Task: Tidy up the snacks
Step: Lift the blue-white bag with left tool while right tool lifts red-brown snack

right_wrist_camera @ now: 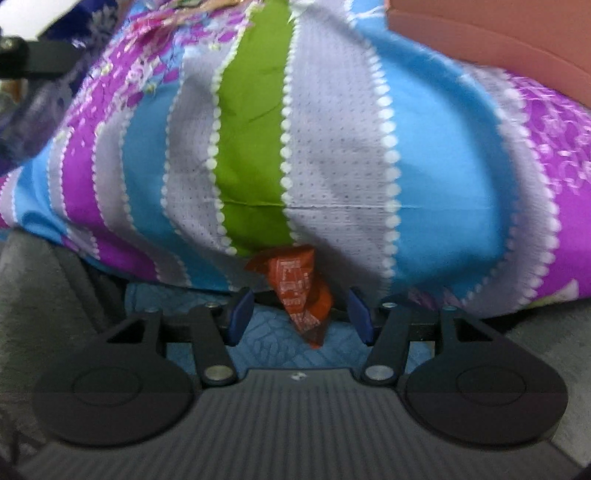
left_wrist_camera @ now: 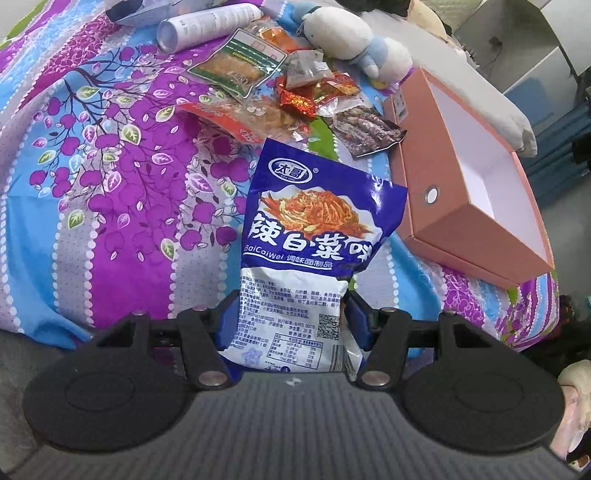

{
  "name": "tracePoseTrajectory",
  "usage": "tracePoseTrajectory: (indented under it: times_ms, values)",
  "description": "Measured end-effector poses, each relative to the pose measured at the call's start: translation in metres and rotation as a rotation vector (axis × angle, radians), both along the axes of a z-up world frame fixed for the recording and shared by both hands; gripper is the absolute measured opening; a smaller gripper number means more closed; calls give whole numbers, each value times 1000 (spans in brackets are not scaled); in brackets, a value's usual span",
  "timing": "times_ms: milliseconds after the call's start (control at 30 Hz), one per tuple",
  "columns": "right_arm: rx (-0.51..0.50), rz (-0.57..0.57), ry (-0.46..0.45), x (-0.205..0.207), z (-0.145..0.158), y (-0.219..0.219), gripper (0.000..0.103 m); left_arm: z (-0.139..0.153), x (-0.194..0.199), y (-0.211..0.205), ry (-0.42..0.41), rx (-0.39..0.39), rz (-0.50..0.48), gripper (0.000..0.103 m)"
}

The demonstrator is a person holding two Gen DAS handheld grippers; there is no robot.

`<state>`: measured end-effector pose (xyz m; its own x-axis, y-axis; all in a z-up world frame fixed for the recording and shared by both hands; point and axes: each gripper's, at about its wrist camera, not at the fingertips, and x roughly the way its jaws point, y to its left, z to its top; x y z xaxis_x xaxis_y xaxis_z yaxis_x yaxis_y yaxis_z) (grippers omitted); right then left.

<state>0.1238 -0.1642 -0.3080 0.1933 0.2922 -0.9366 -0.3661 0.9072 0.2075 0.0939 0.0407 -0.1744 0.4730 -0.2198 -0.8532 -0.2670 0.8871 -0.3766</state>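
While the left gripper holds one blue-and-white snack bag, its two blue fingers press in on the bag's lower end from either side, and the bag stands up and ahead of them over the bed.

Ahead of those fingers, on the patterned bedsheet: one loose pile of snack packets. Counted, as far as the overlap allows: one green-edged clear packet, one long orange packet, one red foil packet, one dark packet with a meat picture. A few more lie tangled in the pile; exact number cannot be told.

Ahead and to the right of the fingers: one open pink box, white inside, nothing visible in it, resting on the sheet. The held bag is just beside its near corner.

Beyond the pile: one white cylinder lying on its side, one white-and-blue plush toy.

Right gripper: view blurred. Its two blue fingers stand apart, with one small orange wrapped snack in the gap between them, touching neither so far as can be seen. The striped sheet fills the view just ahead of those fingers; one corner of the pink box shows far up and right.
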Motion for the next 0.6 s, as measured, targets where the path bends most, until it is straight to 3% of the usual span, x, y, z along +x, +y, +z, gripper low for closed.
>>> tracePoseTrajectory:
  times_ms: [267, 367, 500, 600]
  values:
    - [-76, 46, -13, -2, -30, 18, 56, 2, -4, 2, 4, 6, 2, 64]
    - [-94, 46, -28, 1, -37, 24, 50, 2, -7, 2, 4, 9, -2, 64]
    - [-75, 41, -27, 0, -37, 24, 27, 4, -8, 0, 2, 11, -10, 64]
    - [-79, 44, -45, -4, -33, 28, 25, 7, -7, -2, -4, 9, -15, 64]
